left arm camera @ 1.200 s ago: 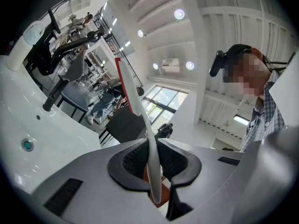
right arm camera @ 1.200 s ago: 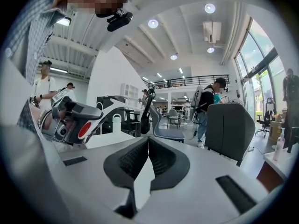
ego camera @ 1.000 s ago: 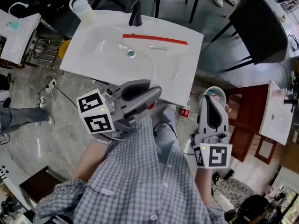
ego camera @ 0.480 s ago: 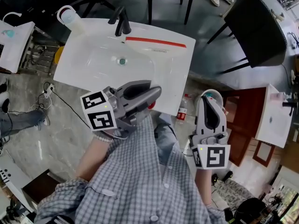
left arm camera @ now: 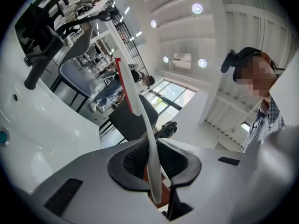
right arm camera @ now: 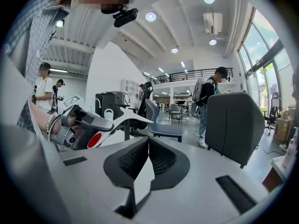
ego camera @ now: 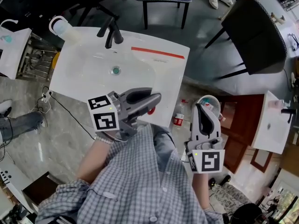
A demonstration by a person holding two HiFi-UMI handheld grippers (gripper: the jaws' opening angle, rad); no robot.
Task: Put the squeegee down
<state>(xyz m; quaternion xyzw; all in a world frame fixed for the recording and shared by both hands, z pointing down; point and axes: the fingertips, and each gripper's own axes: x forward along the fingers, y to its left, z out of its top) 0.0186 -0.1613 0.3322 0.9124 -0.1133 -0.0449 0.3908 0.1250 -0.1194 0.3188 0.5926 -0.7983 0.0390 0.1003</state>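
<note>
Over the sink (ego camera: 79, 73), what do we hold in our left tool (left arm camera: 152, 155)?

We hold the squeegee (left arm camera: 149, 133). Its white handle stands between the two pads, and the pads are clamped on it.

And where is the blade (ego camera: 158, 53)?

From the head view, its red edge lies above the back right part of the sink. It is to the right of the black faucet (ego camera: 110, 34) and of the drain (ego camera: 115, 70). Whether it touches the sink, we cannot tell.

What about our right tool (right arm camera: 148, 148)?

Its jaws are together and nothing is between them. It hangs on the right, apart from the sink and over the floor, next to our checked shirt (ego camera: 140, 181).

What else do we see around?

A clear jug (ego camera: 60, 26) is at the back left corner of the sink. A small red and white container (ego camera: 178, 120) stands on the floor just beside the near edge of the sink, between our two tools. A dark chair (ego camera: 254, 31) is further to the right, well apart.
</note>
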